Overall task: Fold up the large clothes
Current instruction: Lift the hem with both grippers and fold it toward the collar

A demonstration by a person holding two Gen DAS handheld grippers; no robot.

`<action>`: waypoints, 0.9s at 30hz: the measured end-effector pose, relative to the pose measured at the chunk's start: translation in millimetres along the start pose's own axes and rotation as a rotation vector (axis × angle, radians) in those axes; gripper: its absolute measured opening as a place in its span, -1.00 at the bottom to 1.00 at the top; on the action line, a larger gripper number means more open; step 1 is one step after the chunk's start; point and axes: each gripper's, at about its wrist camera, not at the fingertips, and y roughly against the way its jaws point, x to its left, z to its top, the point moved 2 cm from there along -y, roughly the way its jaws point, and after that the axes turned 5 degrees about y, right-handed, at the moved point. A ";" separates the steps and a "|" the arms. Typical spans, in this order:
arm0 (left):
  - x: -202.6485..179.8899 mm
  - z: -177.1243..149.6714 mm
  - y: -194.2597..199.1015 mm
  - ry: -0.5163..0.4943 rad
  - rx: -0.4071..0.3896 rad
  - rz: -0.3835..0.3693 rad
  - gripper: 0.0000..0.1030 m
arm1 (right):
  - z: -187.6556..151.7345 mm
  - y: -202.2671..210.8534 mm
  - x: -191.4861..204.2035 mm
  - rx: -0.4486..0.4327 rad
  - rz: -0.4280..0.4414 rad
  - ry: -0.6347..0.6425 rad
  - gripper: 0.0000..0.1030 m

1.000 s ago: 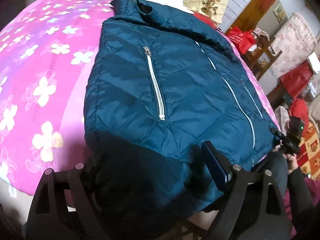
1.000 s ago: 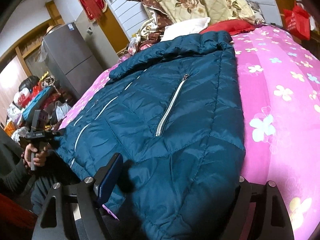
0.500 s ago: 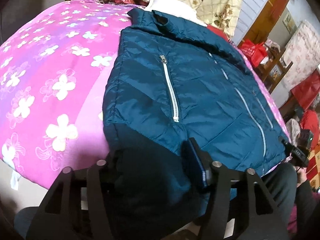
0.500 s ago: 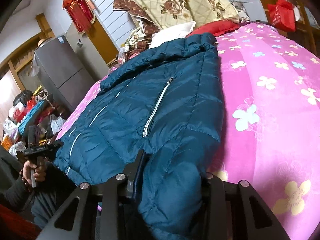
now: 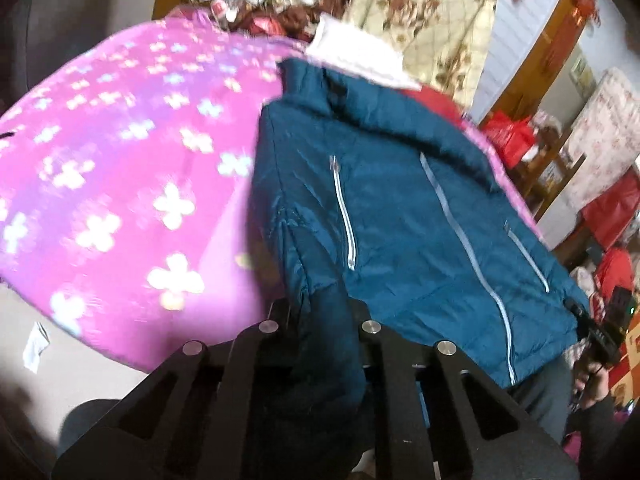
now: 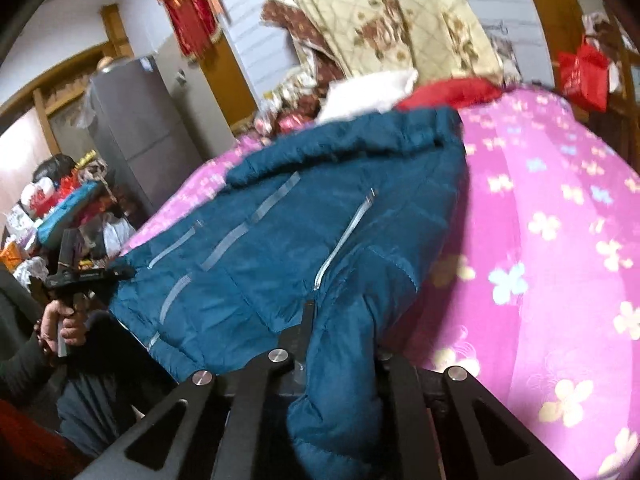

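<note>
A dark teal quilted jacket (image 5: pixel 400 208) with pale zippers lies front-up on a pink flowered bedspread (image 5: pixel 120 168). My left gripper (image 5: pixel 320 320) is shut on the jacket's near hem corner, with bunched fabric pinched between its black fingers. In the right wrist view the same jacket (image 6: pixel 304 224) spreads away from me, and my right gripper (image 6: pixel 340 344) is shut on the opposite hem corner. Both corners are lifted off the bed. The other gripper shows at the edge of each view, in a hand (image 6: pixel 64 324).
Pillows and a cream floral quilt (image 5: pixel 432 28) are piled at the head of the bed. A grey fridge (image 6: pixel 140 128) and cluttered shelves stand beside the bed. Red bags (image 5: pixel 512 136) hang by wooden furniture. The pink bedspread (image 6: pixel 560 248) lies bare beside the jacket.
Both grippers closed from wide open onto the jacket's hem corners and rose, lifting the hem off the bed. The fabric now bunches between the fingers.
</note>
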 end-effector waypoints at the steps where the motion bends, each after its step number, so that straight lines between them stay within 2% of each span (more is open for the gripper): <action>1: 1.7 2.4 10.1 0.006 -0.017 -0.009 -0.83 | 2.6 8.5 7.5 -0.018 0.002 0.008 -0.82; 7: 13.8 0.1 67.1 0.069 -0.090 -0.076 -0.83 | -4.9 53.6 45.6 -0.083 0.007 0.032 -0.82; 11: 6.7 -9.2 106.1 0.068 -0.144 -0.097 -0.83 | -16.4 81.3 66.7 -0.110 -0.006 0.050 -0.82; 16: -10.5 -7.4 152.4 0.064 -0.243 -0.139 -0.83 | -12.4 113.9 78.5 -0.173 -0.019 0.064 -0.82; 22: -32.8 2.1 175.0 0.023 -0.329 -0.104 -0.83 | -1.1 138.5 78.9 -0.246 -0.018 0.058 -0.82; 27: -35.8 10.4 155.3 -0.012 -0.345 -0.025 -0.83 | -2.1 130.9 70.1 -0.247 -0.020 0.029 -0.82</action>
